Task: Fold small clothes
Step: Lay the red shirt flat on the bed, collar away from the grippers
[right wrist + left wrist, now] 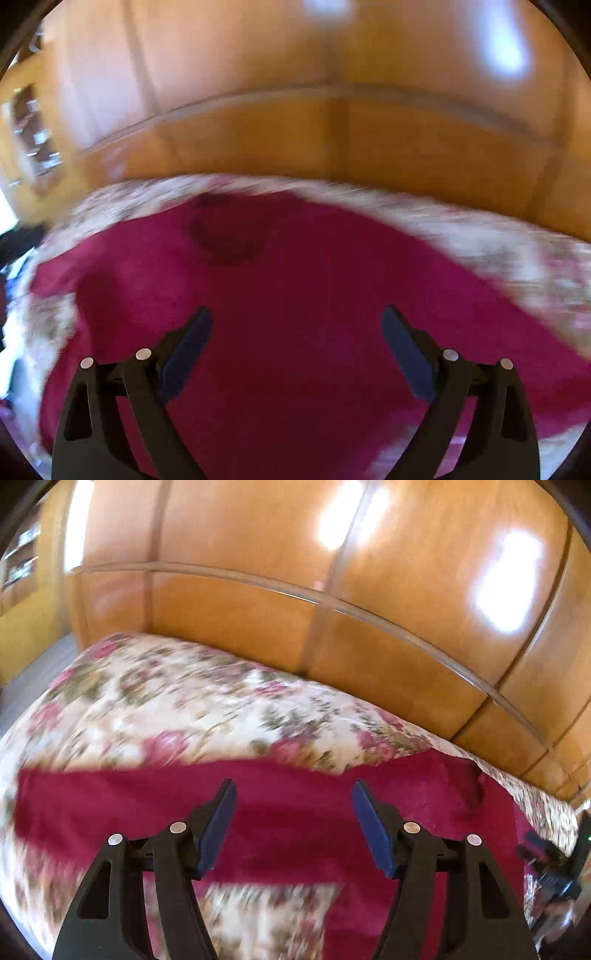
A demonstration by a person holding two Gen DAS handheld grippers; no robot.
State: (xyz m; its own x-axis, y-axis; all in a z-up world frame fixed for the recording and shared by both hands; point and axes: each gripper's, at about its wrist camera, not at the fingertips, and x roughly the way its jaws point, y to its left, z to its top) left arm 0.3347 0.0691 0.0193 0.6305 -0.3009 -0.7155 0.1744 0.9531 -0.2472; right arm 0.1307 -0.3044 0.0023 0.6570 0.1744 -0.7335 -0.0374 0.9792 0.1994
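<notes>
A dark red garment (295, 823) lies spread on the floral bedspread (166, 701). One long part, like a sleeve, runs out to the left. My left gripper (293, 812) is open and empty above it. In the right wrist view the same red garment (314, 295) fills the middle, with a darker round neck area (225, 236) toward the far side. My right gripper (297, 339) is open wide and empty above the cloth. Both views are blurred by motion.
Glossy wooden wardrobe doors (332, 590) stand right behind the bed. A grey floor strip (33, 672) shows at far left. The other black gripper (561, 864) shows at the right edge of the left wrist view. Shelves (33, 136) sit at far left.
</notes>
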